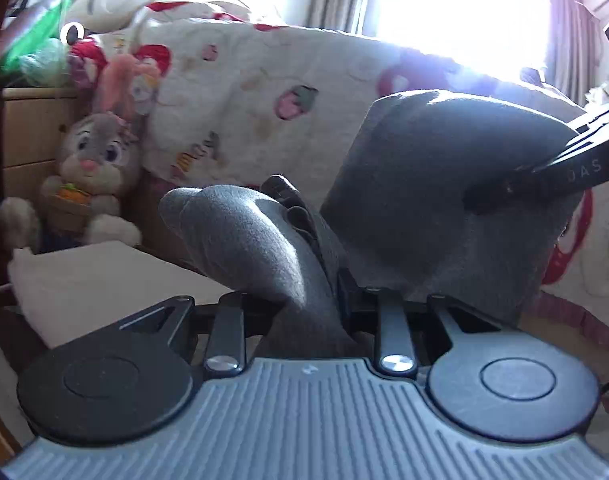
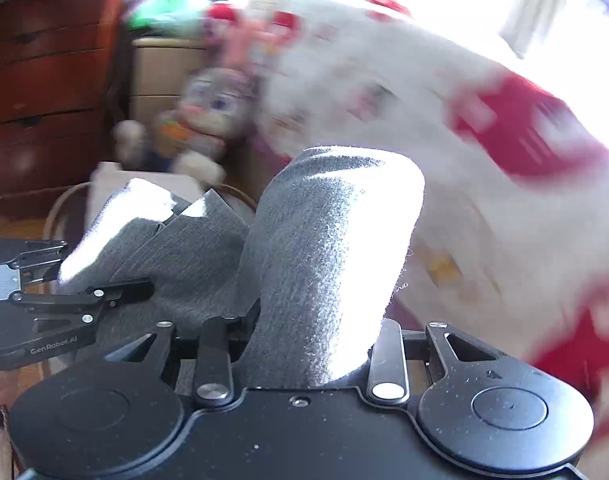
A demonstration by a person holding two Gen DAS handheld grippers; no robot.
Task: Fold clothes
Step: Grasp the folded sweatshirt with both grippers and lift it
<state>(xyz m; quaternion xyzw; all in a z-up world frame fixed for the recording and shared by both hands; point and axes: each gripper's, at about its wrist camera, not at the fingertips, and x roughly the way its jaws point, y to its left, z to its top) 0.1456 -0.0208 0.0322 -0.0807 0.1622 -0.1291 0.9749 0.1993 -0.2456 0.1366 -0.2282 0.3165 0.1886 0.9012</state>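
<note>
Your left gripper clamps the grey garment | your right gripper pinches another bunch of it | garment held aloft before the blanket-covered bed | mid-fold, stage unclear | keep both grips level.

Garment bunched between left gripper and right gripper, blanket-covered bed behind it, plush rabbit left of bed, drawer unit behind rabbit, window behind bed
</note>
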